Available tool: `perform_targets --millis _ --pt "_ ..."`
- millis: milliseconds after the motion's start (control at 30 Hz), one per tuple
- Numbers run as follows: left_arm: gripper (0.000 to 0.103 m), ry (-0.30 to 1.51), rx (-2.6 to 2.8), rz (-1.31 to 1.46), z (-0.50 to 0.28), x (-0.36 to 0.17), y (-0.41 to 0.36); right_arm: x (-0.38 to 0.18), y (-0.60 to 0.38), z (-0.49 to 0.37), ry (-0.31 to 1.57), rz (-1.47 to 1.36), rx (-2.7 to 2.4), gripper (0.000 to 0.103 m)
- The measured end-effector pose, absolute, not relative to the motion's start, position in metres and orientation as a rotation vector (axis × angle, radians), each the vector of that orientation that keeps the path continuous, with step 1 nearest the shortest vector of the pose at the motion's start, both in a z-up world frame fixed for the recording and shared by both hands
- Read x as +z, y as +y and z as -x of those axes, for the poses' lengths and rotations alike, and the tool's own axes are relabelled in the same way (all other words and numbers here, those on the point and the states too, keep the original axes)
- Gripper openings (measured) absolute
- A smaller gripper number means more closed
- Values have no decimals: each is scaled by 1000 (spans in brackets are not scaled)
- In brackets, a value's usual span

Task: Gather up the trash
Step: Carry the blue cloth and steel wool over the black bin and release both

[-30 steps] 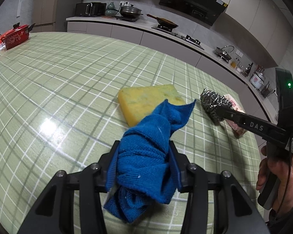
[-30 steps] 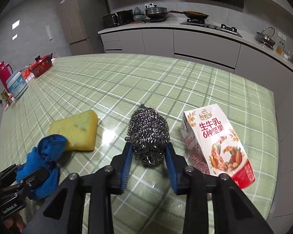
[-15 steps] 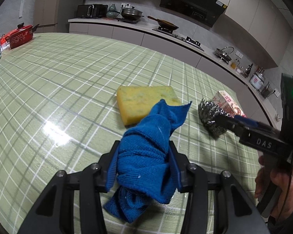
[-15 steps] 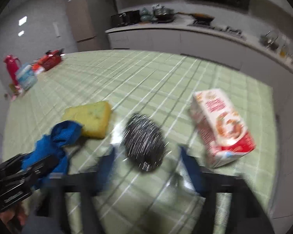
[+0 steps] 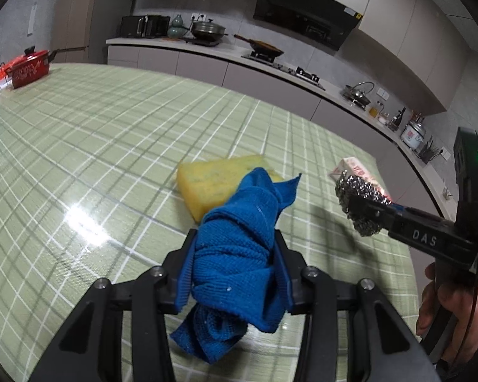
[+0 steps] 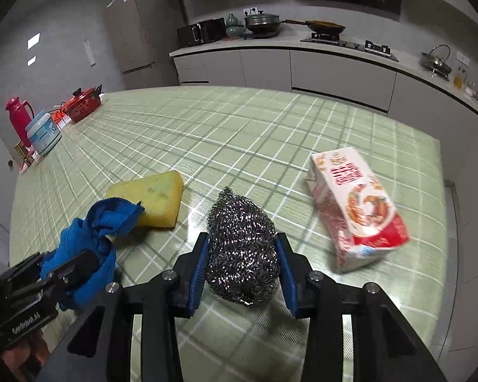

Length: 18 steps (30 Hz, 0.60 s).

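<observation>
Right tongs (image 6: 243,265) closing around the steel scourer (image 6: 242,251); left tongs (image 5: 234,265) pinch the blue cloth (image 5: 239,251); milk carton (image 6: 357,213) lies right of the scourer, nearer the right hand.

"DAS" on right gripper (image 5: 363,203); perhaps "GenRobot.AI".
</observation>
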State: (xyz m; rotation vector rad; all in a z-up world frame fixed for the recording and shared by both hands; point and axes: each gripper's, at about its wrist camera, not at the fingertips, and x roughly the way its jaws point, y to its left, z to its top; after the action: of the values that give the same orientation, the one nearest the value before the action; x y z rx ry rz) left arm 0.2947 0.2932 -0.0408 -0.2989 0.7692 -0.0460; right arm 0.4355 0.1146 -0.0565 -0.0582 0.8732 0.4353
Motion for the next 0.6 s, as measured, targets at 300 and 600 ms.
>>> perform_targets --millis 300,600 --pt "45 737 -41 256 -272 -22 272 -32 85 -398 839 42 428 43" --pt "45 745 -78 246 -254 -18 240 -18 41 -357 823 13 402 43"
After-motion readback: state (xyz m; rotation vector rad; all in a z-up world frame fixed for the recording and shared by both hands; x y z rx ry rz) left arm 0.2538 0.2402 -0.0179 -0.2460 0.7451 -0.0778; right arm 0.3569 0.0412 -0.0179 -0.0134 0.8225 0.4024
